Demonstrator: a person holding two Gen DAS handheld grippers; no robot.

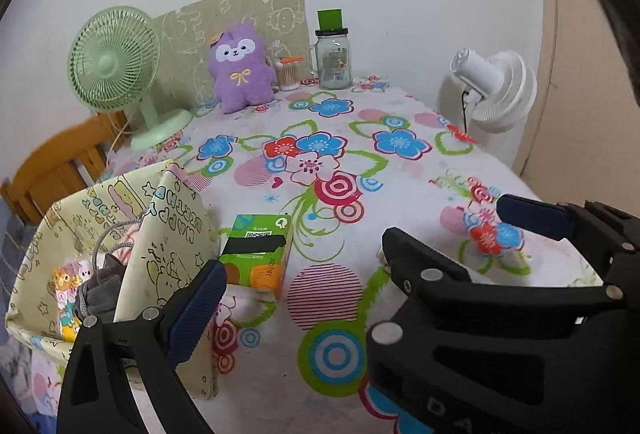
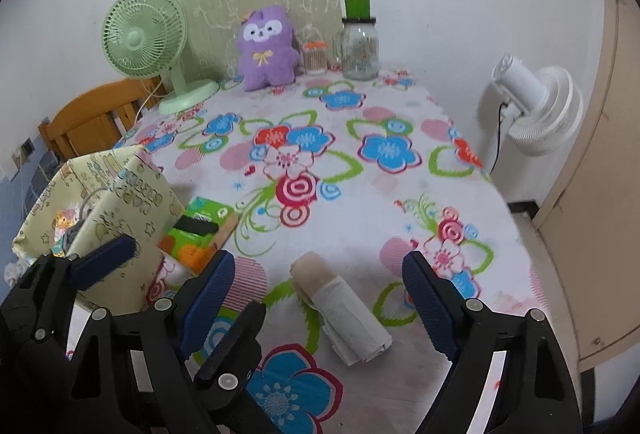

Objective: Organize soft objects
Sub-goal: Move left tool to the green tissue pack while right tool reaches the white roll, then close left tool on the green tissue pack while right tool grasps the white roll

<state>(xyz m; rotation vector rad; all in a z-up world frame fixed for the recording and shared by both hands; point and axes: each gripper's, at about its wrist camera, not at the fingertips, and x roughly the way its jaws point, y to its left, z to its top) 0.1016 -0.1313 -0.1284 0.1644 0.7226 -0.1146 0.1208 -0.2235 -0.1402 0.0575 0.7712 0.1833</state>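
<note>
A rolled beige and grey cloth [image 2: 340, 310] lies on the flowered tablecloth between my right gripper's [image 2: 320, 302] open fingers, not touched. A yellow cartoon-print fabric bag [image 1: 108, 254] stands open at the table's left edge with grey cloth [image 1: 102, 286] inside; it also shows in the right wrist view [image 2: 100, 218]. My left gripper [image 1: 360, 266] is open and empty beside the bag, its left fingertip [image 1: 200, 310] near the bag's wall. A purple plush toy [image 1: 239, 67] sits at the back against the wall, also in the right wrist view [image 2: 267, 47].
A green tissue pack [image 1: 258, 254] lies next to the bag. A green desk fan [image 1: 116, 69], a cotton-swab jar [image 1: 289, 73] and a glass jar [image 1: 333, 53] stand at the back. A white fan [image 1: 496, 89] stands off the right edge. A wooden chair [image 1: 60, 165] is at left.
</note>
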